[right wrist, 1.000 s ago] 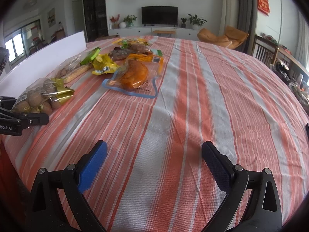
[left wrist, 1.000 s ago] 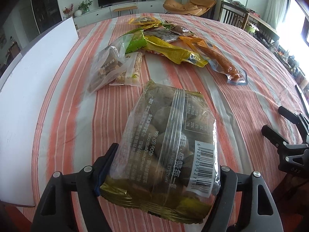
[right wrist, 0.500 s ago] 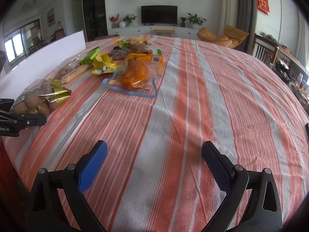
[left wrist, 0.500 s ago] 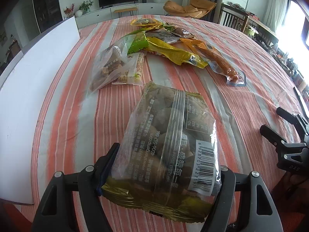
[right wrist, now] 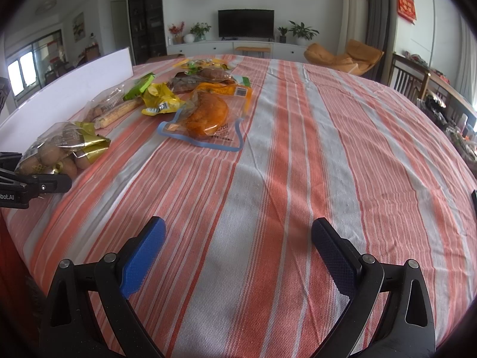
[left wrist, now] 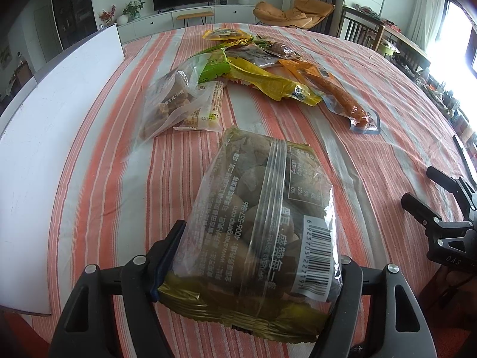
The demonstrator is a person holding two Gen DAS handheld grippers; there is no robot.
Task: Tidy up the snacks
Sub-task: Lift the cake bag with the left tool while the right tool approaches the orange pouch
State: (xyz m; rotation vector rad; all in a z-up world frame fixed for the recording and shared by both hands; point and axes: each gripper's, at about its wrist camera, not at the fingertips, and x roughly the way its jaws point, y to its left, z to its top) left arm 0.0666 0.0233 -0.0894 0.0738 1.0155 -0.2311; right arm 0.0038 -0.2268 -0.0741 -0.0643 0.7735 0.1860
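My left gripper (left wrist: pixel 253 271) is shut on a clear and gold bag of braised eggs (left wrist: pixel 262 223), held just above the striped tablecloth; the bag also shows at the left of the right wrist view (right wrist: pixel 59 149). Beyond it lies a pile of snack packets: a clear bag of brown pieces (left wrist: pixel 170 101), a yellow packet (left wrist: pixel 271 83), a green packet (left wrist: pixel 213 67) and an orange chicken-leg pack (right wrist: pixel 208 113). My right gripper (right wrist: pixel 238 250) is open and empty over bare cloth, and shows at the right of the left wrist view (left wrist: pixel 441 203).
A white board (left wrist: pixel 44 125) lies along the table's left edge. The round table (right wrist: pixel 342 149) carries an orange, white and grey striped cloth. Chairs and a sideboard stand beyond the far right edge.
My left gripper with the egg bag has drawn back slightly toward me and lifted a little. The right gripper has stayed in place, open.
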